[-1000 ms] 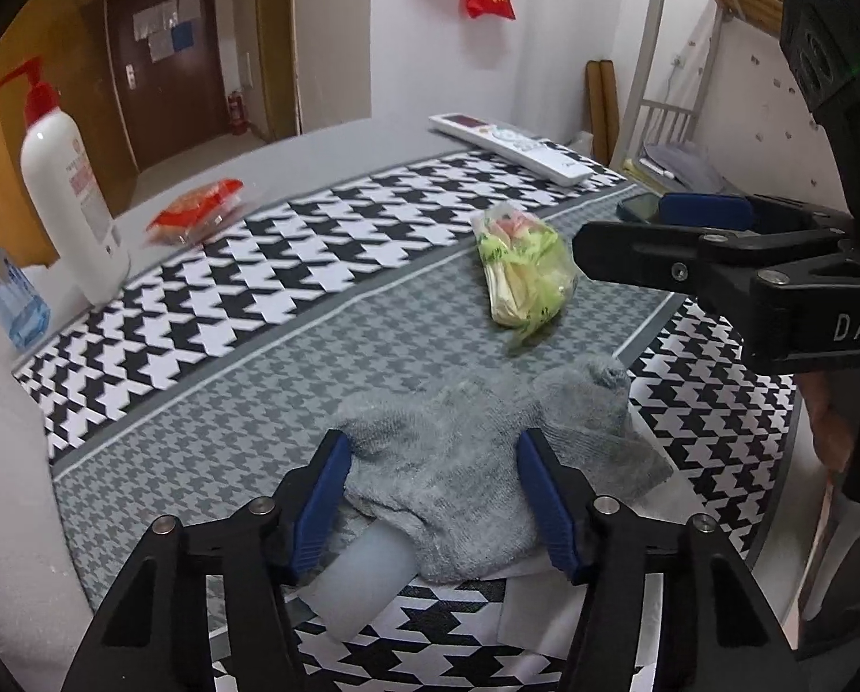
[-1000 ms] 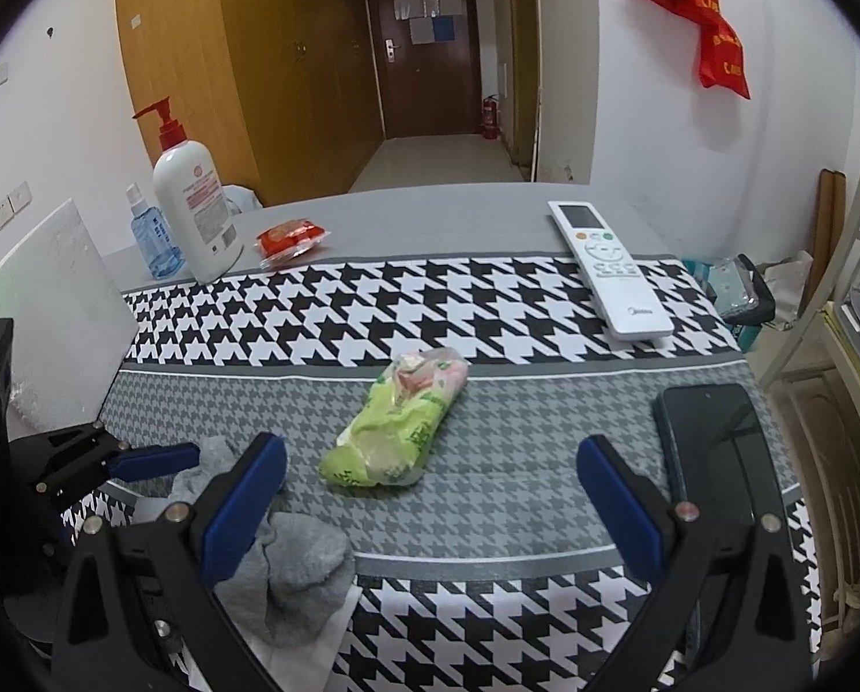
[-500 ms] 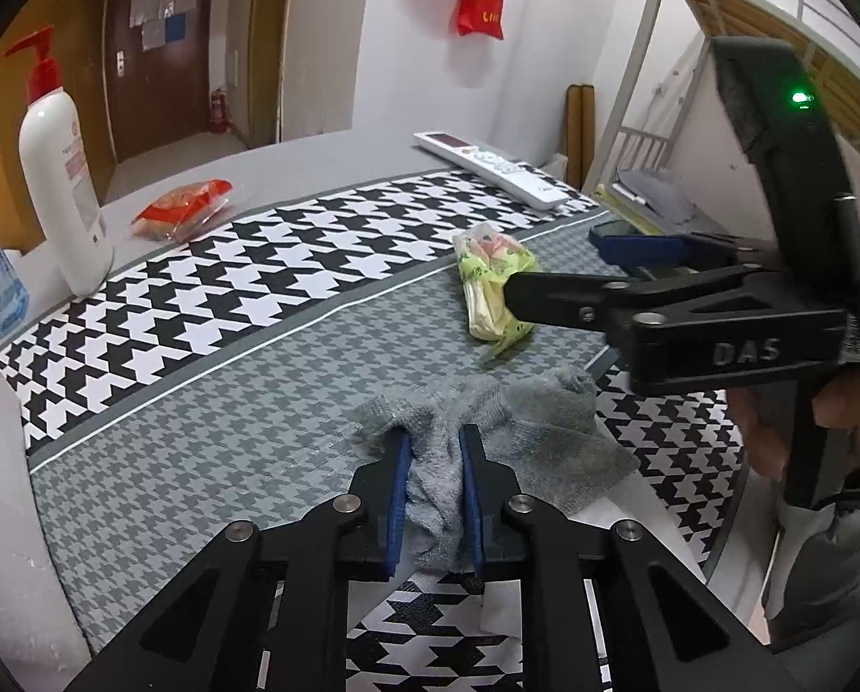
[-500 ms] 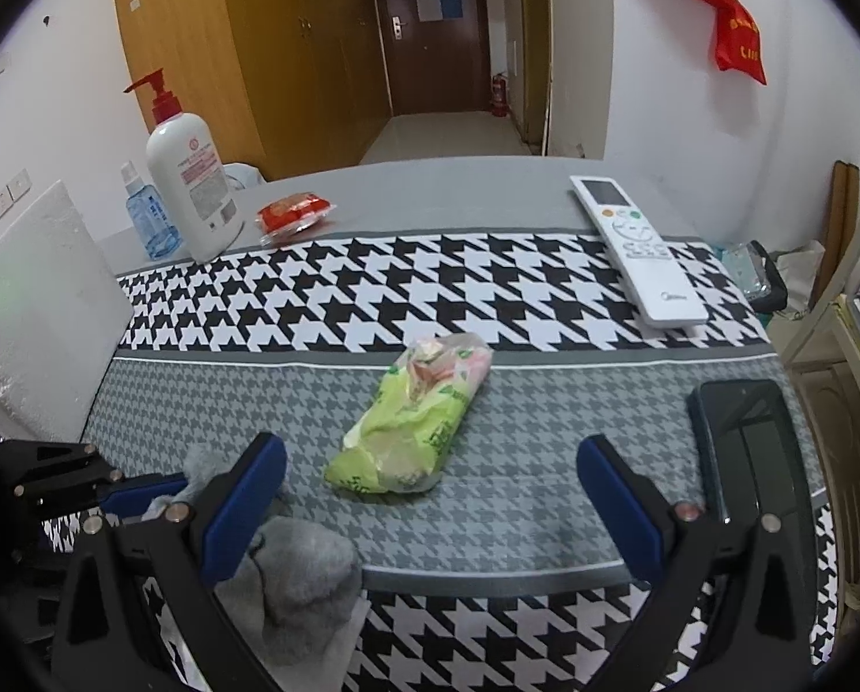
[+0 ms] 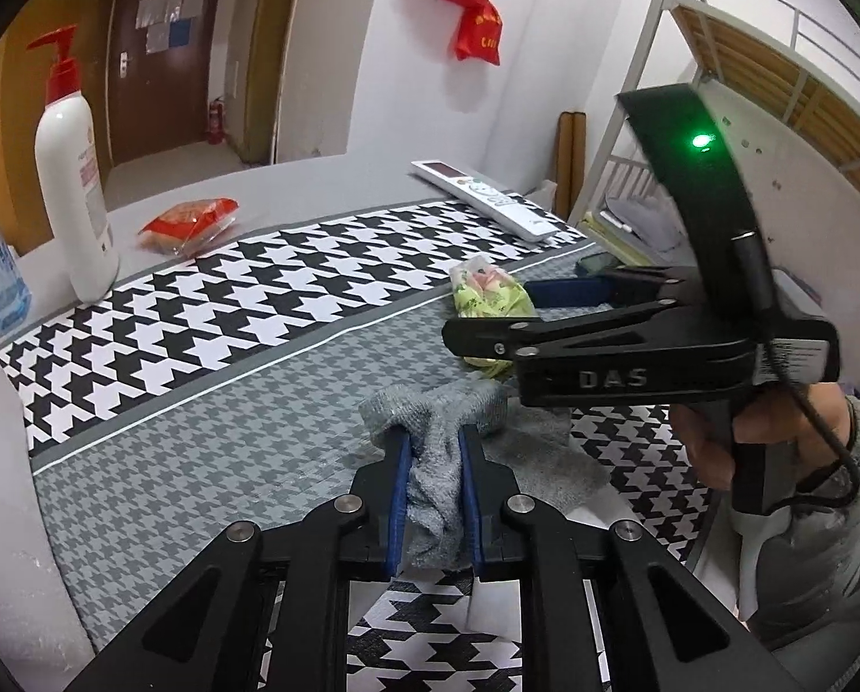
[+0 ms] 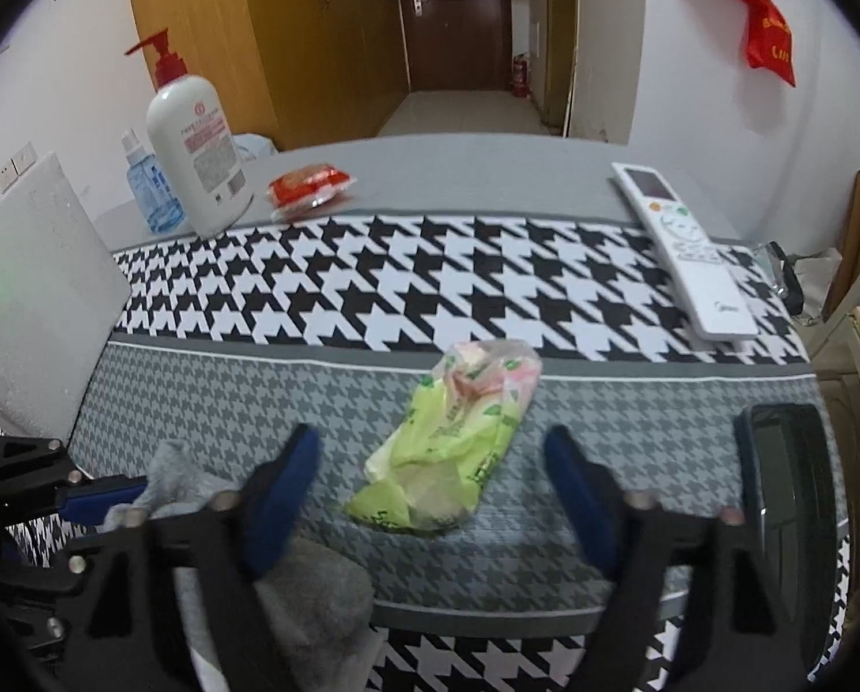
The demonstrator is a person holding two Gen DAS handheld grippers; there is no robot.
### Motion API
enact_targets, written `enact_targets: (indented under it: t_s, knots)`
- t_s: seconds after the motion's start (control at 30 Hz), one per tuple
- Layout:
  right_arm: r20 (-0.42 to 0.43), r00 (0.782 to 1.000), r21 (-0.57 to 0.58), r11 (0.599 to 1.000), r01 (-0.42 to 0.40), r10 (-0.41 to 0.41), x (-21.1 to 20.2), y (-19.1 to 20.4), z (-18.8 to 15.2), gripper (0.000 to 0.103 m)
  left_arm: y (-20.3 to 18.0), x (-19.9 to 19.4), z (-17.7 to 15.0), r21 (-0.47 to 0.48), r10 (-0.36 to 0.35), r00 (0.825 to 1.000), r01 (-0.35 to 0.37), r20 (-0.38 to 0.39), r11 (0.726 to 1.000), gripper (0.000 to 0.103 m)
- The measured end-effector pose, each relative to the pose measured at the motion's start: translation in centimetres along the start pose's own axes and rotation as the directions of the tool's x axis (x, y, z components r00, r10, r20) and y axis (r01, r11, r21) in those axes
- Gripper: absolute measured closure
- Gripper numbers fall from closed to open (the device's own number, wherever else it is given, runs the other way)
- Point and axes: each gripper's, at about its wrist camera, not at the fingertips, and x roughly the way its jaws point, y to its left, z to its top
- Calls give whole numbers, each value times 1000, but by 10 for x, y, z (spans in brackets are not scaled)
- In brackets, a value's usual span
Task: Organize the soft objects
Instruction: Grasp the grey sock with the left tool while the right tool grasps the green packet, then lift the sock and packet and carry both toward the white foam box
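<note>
We had the left gripper (image 5: 433,487) clamped on the grey sock (image 5: 438,455), its blue pads (image 5: 398,496) pinching a bunched fold of the knit near the front edge of the cloth (image 5: 199,432). The rest of the sock spread out flat to the right of the jaws, lying on the grey houndstooth band.

Our right gripper (image 6: 430,490) stood fairly wide, its jaws just having been closing, and nothing was pressed between them. The green bag (image 6: 459,450) lay on the cloth between and just beyond its fingers (image 6: 283,496), apart from both pads. In the left view that gripper reached across from the right, with the bag partly behind its near finger and a hand (image 5: 718,438) on the grip.

A phone (image 6: 787,496) lay flat to the right of the bag. Farther back, a white remote (image 6: 683,254) sat at the right edge of the black-and-white band. At the far left stood a pump bottle (image 6: 196,150) with a small blue bottle (image 6: 147,190) just behind it, and a red packet (image 6: 309,187) lay near them on the bare grey table (image 6: 459,173).
</note>
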Motion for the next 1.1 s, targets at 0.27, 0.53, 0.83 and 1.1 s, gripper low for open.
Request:
enact_targets:
  t_s: [0.27,0.53,0.83,1.1]
  knots:
    - [-18,1000,29,999,-18,18,8,-7,-1,45,-6,2,1,20,19,1000,-19,7,1000,86]
    - [-8,1000,29,1000,-10,10,6,-8,-2,70,-6,-5,2,11,25,999,-26,39,1000,86]
    - [92,996,29,1000,-11,9,-36,-11,-5,70,-13,-22,4,3,0,992,0,130,1000,88]
    - [123,992,14,1000,-16,14,-52,-5,-14,70,-15,-29,5,1,14,989,-14,147,1000,88]
